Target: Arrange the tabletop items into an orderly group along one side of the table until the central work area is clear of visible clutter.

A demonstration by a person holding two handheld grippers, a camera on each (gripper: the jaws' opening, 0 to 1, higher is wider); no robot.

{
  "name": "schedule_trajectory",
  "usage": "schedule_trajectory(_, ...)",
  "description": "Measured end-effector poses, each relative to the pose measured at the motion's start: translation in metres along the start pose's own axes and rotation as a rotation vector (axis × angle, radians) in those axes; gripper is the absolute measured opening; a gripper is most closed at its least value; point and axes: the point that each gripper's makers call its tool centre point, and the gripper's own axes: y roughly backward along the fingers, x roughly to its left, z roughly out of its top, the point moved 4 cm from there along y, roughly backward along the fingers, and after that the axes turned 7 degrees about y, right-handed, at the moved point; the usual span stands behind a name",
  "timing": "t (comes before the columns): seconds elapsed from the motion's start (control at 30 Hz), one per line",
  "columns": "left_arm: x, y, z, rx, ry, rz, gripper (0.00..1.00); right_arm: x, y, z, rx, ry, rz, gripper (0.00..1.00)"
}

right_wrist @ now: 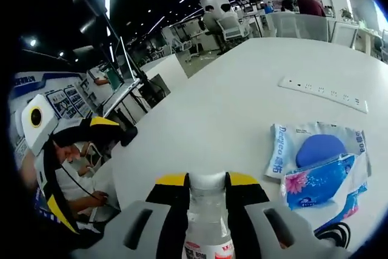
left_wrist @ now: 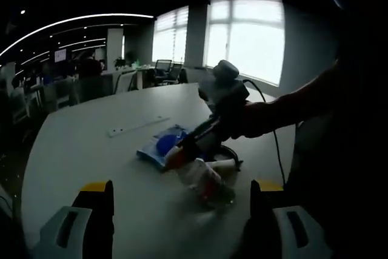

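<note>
- Left gripper view: the left gripper (left_wrist: pixel 182 210) hangs over the white worktop (left_wrist: pixel 79 144) with its yellow-tipped jaws wide apart and nothing between them.
- Ahead of those jaws, toward their right side, the right gripper (left_wrist: pixel 189 147) comes in from the right, held by a person's hand (left_wrist: pixel 257 119), and is clamped on a clear plastic bottle (left_wrist: pixel 203 180).
- The bottle's long axis slants from the right gripper down toward the left gripper's right jaw, its far end close to the worktop.
- Just beyond the bottle lie blue tissue packs (left_wrist: pixel 159 147), and farther ahead a long white power strip (left_wrist: pixel 138 127) rests flat.
- Right gripper view: the right gripper (right_wrist: pixel 206 204) has its jaws closed on the bottle (right_wrist: pixel 206 222), which runs straight along the jaws with its white cap (right_wrist: pixel 207 180) pointing forward between the yellow tips.
- Right of these jaws sit the tissue packs (right_wrist: pixel 318 165), near but apart from the bottle; the power strip (right_wrist: pixel 322 94) lies well ahead and to the right.
- A black cable (right_wrist: pixel 333 235) curls at the right, beside the packs.
- Judgement: the right gripper alone carries the bottle, so placing it beside the packs falls to that hand; the packs lie to its right, and the bottle's axis would need to line up with them for a neat group.
</note>
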Motion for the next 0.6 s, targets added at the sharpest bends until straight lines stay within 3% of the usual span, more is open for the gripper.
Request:
schedule_trajectory(0.13, -0.014, -0.005, 0.008, -0.003, -0.029, -0.028, 0.92, 0.014, 0.025, 0.018, -0.103, 0.091, 0.035, 0.17)
schedule_trajectory(0.37, -0.015, 0.002, 0.018, -0.039, -0.037, -0.018, 0.91, 0.021, 0.045, 0.029, -0.172, 0.126, 0.05, 0.17)
schedule_trajectory(0.6, -0.015, 0.002, 0.018, -0.037, -0.039, -0.014, 0.91, 0.02, 0.044, 0.042, -0.213, 0.219, 0.028, 0.17)
